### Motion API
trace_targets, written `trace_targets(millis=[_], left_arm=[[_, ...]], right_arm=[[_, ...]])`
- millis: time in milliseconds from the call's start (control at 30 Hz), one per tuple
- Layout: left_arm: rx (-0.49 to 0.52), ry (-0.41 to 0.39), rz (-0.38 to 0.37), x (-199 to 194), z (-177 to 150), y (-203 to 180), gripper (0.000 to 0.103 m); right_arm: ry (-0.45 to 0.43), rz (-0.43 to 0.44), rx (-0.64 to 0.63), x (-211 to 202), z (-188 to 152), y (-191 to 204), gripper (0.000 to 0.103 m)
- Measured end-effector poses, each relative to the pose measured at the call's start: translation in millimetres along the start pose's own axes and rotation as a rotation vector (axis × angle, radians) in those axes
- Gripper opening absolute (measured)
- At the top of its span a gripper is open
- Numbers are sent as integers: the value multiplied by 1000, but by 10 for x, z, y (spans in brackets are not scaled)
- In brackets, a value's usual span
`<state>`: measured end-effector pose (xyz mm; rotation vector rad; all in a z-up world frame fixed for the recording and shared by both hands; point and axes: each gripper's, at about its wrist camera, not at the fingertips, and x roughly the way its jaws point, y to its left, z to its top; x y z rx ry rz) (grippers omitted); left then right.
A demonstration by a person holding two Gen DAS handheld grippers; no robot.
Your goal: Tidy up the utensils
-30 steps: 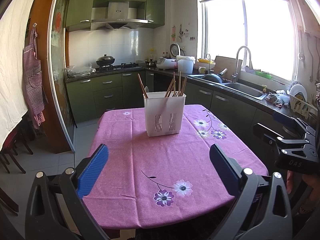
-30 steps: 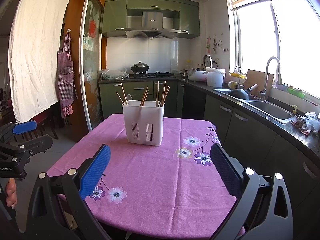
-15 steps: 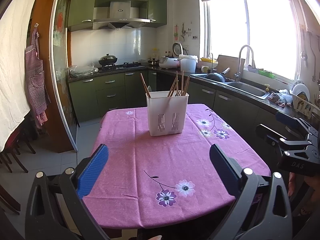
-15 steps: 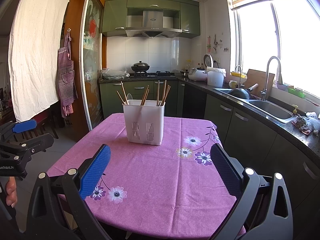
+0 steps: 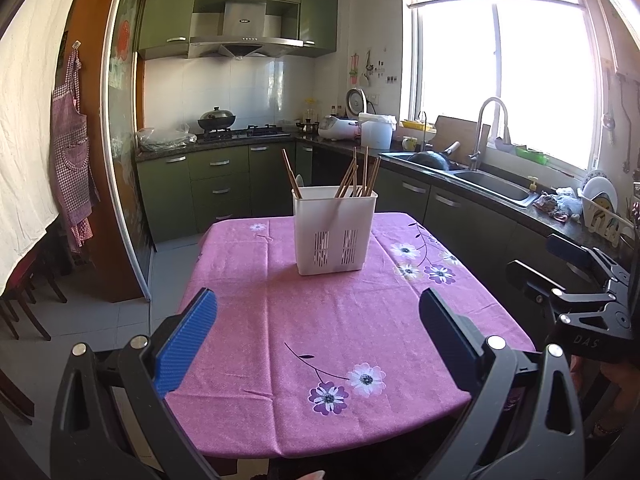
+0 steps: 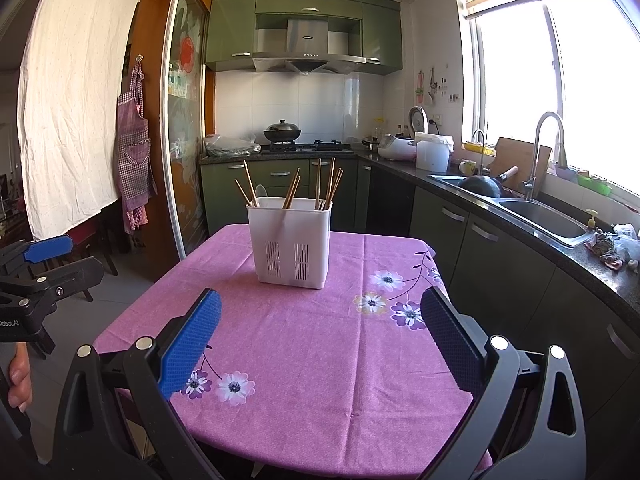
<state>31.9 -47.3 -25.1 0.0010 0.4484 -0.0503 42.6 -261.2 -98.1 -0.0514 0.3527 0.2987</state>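
Over the last second my left gripper (image 5: 318, 334) has drifted in a little: the white utensil holder (image 5: 334, 230) now sits lower and slightly larger in the left view. The right view barely shifted. Nothing on the table moved.

My left gripper is spread wide, nothing between the pads. My right gripper (image 6: 320, 334) is the same, wide and empty. Both hover off the near edge of the pink tablecloth (image 6: 304, 344), well apart from the holder.

The holder stands upright mid-table. The chopsticks (image 6: 330, 184) are in it: a bunch leaning at the right side, a few at the left. A pale spoon-like thing (image 6: 261, 192) shows at the back left, I think; too small to be sure.

No utensils lie loose on the cloth. So this fits either everything already stowed, or chopsticks about to be re-sorted between compartments. I can't see the dividers from here, so I can't tell which.
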Motion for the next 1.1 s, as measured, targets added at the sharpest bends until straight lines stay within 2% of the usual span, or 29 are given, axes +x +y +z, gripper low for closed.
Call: trace_targets(millis=[200,300,467,733,900,1100], left_arm=[[4,13,-8,29,10,-14,96],[16,-2,30,37,16,-35,96],[30,2,37,67,12,-59,96],[9,36,13,133,-8,-10,96],[25,87,21,325,-45,1,96],[6,158,31,782,-75,116,96]], right_arm=[[2,-1,-1,6,-6,5,98],[3,-1,0,9,-11,6,98],[13,5,0,55,-53,5,98],[19,6,2,75,-70,-12,98],[32,5,5,140,-77,-37,98],[77,-2,18,365,-135,-119,98]])
